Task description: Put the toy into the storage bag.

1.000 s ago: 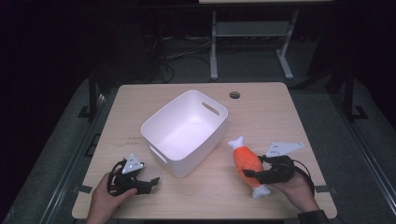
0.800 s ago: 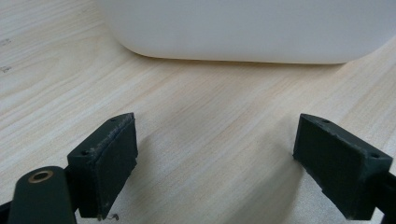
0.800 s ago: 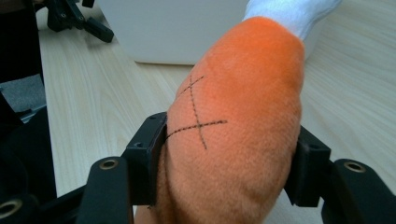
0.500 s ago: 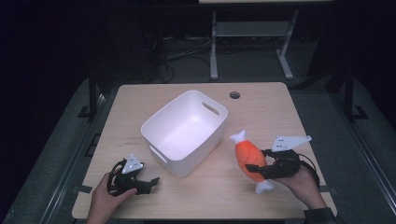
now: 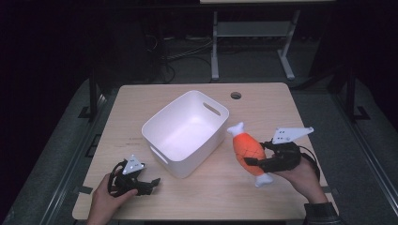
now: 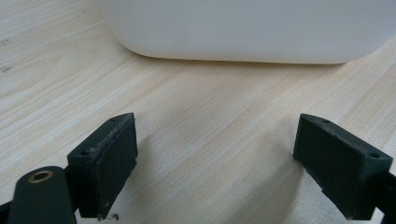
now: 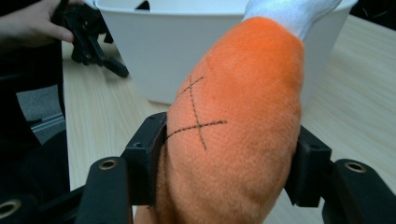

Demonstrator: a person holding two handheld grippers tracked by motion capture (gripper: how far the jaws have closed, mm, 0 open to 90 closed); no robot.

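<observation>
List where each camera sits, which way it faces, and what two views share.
High view: above the near edge, facing forward and down on table; both hands, both grippers.
Left gripper view: on left gripper, facing bin; open jaws.
Right gripper view: on right gripper, facing toy; jaws clamp it.
All share the bin.

The tub [image 5: 185, 132] sits mid-table [image 5: 291, 105]. My left gripper [image 5: 149, 183] lies before its near-left corner. My right gripper [image 5: 252, 161] clasps the plush drumstick [image 5: 247, 150] just right of it.
</observation>
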